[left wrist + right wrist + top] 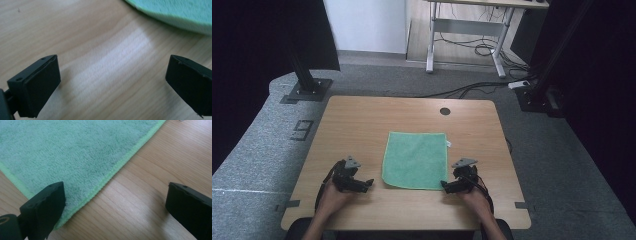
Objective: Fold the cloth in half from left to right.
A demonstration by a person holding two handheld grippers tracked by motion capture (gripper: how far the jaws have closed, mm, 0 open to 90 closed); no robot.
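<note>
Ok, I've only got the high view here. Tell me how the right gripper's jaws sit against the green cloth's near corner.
Observer: The right gripper is open, and the cloth corner lies between its jaws, with the hem crossing the gap.
Operator: Now the left one.
Observer: The left gripper is open too, with bare table between its jaws; the cloth edge lies ahead, untouched.
Operator: Describe the cloth surface.
Observer: Fluffy pile with a lighter stitched hem, lying flat on the wood.
</note>
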